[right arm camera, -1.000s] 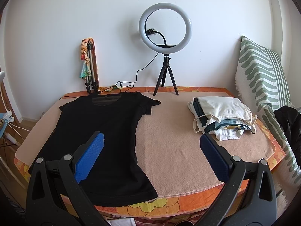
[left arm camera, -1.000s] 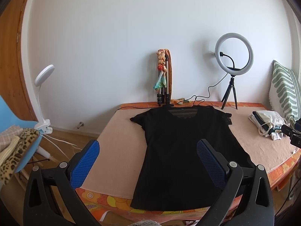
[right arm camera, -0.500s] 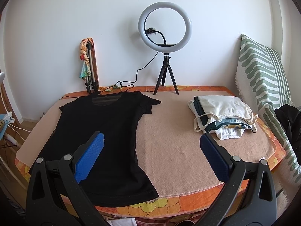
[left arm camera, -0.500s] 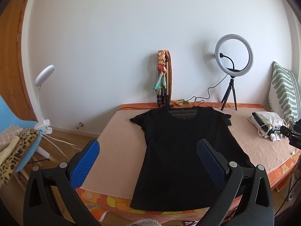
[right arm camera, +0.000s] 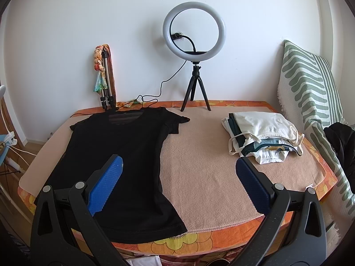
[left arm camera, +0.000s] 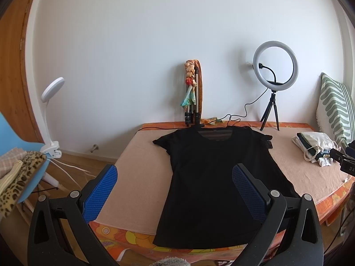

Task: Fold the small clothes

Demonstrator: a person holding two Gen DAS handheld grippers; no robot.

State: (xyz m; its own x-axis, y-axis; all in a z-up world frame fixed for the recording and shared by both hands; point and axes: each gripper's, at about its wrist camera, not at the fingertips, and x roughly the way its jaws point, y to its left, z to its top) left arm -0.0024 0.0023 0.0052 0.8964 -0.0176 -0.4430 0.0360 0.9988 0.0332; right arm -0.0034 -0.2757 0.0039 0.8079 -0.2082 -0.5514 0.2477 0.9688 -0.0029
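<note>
I hold the left gripper (left arm camera: 174,189) and right gripper (right arm camera: 178,180) above the near edge, jaws wide apart, nothing in them. The black T-shirt (right arm camera: 119,153) lies flat, neck toward the wall, hem at the near edge. To fold cleanly, I'd pinch one sleeve and the hem corner on that side together and keep the fabric taut. The peach blanket (right arm camera: 206,166) covers the surface; folded clothes (right arm camera: 261,136) sit right, a ring light (right arm camera: 194,30) behind.
</note>
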